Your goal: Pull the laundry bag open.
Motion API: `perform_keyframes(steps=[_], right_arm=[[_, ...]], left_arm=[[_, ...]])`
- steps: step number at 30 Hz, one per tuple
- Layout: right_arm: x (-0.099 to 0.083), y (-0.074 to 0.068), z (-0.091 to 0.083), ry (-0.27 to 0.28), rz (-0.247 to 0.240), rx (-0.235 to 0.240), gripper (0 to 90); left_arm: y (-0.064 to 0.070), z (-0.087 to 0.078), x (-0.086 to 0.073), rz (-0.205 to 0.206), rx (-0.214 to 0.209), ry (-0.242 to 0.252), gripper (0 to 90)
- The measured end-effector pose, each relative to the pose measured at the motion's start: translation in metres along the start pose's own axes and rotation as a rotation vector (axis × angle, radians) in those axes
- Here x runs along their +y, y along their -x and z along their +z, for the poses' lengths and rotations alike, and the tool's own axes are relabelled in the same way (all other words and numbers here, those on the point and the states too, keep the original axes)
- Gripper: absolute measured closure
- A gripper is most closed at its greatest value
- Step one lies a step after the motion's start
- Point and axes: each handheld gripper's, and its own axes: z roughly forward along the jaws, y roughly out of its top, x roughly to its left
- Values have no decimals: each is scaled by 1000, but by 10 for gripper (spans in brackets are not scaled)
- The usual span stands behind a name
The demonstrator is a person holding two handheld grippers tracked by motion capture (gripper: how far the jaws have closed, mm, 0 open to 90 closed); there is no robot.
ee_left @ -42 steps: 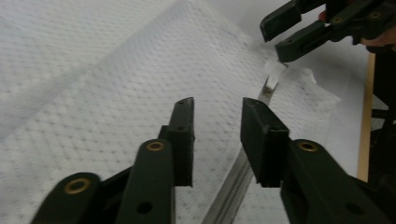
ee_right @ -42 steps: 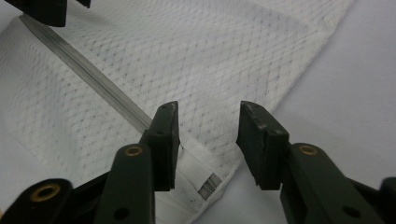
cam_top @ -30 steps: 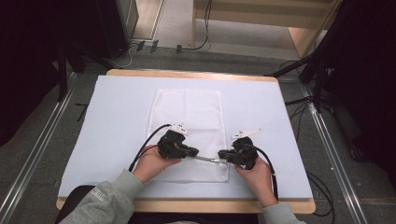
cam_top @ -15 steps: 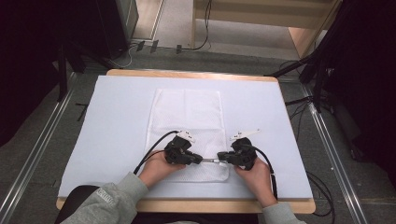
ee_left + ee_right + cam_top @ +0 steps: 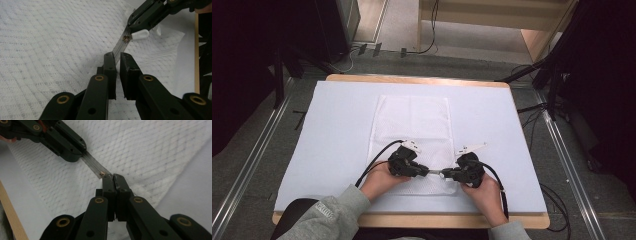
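White pull tab [image 5: 140, 34] under right hand-held gripper [image 5: 140, 21]

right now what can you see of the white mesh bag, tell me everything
The white mesh bag is a flat rectangle of thin netted fabric with a fine dotted weave, lying lengthwise on the pale blue table cover. A grey zipper strip with a small metal slider and white pull tab runs along its near end. The left tool is clamped on the strip; the right tool is shut at the slider. The fabric wrinkles slightly there.
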Motion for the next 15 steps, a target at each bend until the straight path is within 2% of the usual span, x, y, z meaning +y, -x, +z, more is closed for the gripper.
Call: perform_keyframes(steps=[3, 6, 9, 12, 15], right_arm=[[1, -3, 2, -1, -5, 2, 898], [3, -5, 2, 6, -18, 8, 898], [5, -6, -5, 48, -39, 5, 900], [5, -4, -12, 72, -48, -19, 900], [3, 2, -18, 76, -30, -30, 900]], left_arm=[[0, 0, 0, 0, 0, -1, 830], [0, -2, 1, -24, -6, -1, 806], [-1, -7, 2, -46, -38, 25, 804], [0, -9, 4, -52, -41, 40, 799], [0, -8, 5, -56, -37, 44, 793]])
